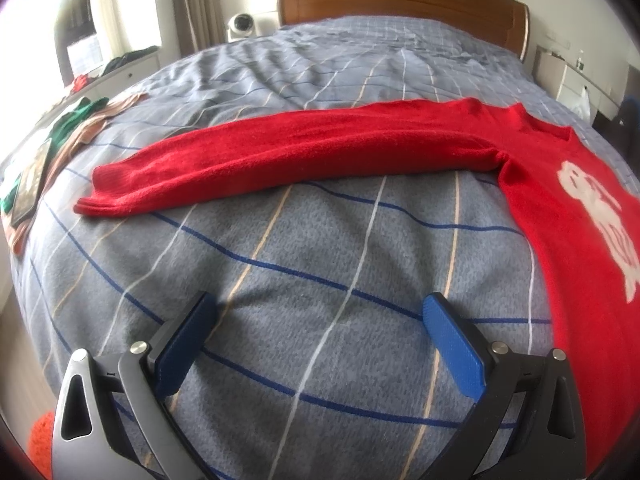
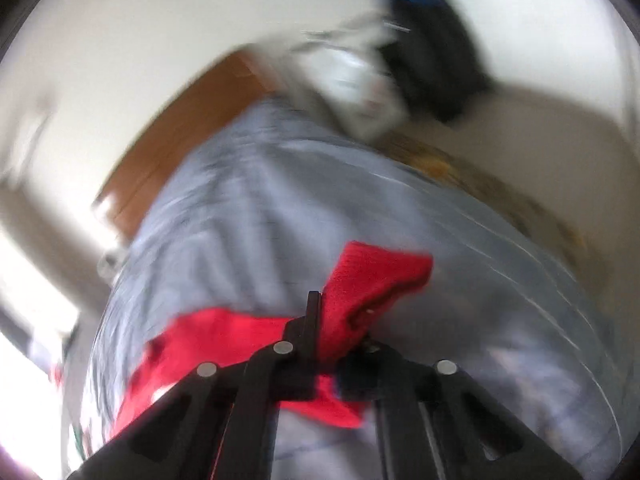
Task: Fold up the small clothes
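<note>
Looks like the sleeve-fold step: the right gripper is clamped on one sleeve of the red sweater lying on the bed (blurry view), left gripper hangs wide open and empty, so next that sleeve probably gets laid across the body.

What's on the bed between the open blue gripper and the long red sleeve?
Nothing: in the left wrist view, only bare grey checked bedcover lies between the left gripper and the red sweater's sleeve.
</note>
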